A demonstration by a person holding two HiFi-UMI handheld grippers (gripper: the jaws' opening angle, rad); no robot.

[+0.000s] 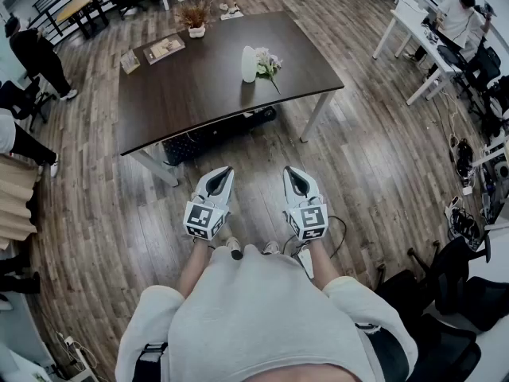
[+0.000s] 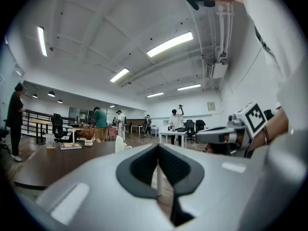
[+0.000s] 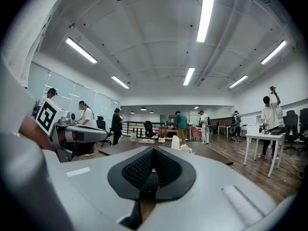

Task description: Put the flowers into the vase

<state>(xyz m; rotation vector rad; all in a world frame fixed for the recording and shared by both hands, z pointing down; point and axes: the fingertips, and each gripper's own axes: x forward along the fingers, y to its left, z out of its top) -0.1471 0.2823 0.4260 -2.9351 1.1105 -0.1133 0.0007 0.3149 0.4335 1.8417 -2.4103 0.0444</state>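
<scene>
A white vase (image 1: pixel 249 64) stands upright on the far side of the dark brown table (image 1: pixel 199 94). A small bunch of pale flowers (image 1: pixel 268 64) lies on the tabletop just right of it. Both grippers are held level in front of the person's body, over the wooden floor and well short of the table's near edge. The left gripper (image 1: pixel 220 174) is shut with nothing in it, and so is the right gripper (image 1: pixel 293 174). In the left gripper view the left gripper (image 2: pixel 158 150) points at the vase (image 2: pixel 119 144). In the right gripper view the right gripper (image 3: pixel 153 153) points at the vase (image 3: pixel 175 142) and flowers (image 3: pixel 186 148).
A potted dried plant (image 1: pixel 195 16), a book (image 1: pixel 165 48) and a small card (image 1: pixel 130 61) sit at the table's far left. A black box (image 1: pixel 227 127) lies under the table. White desks (image 1: pixel 413 30) with seated people stand at right, black chairs (image 1: pixel 453 285) at lower right, people at left.
</scene>
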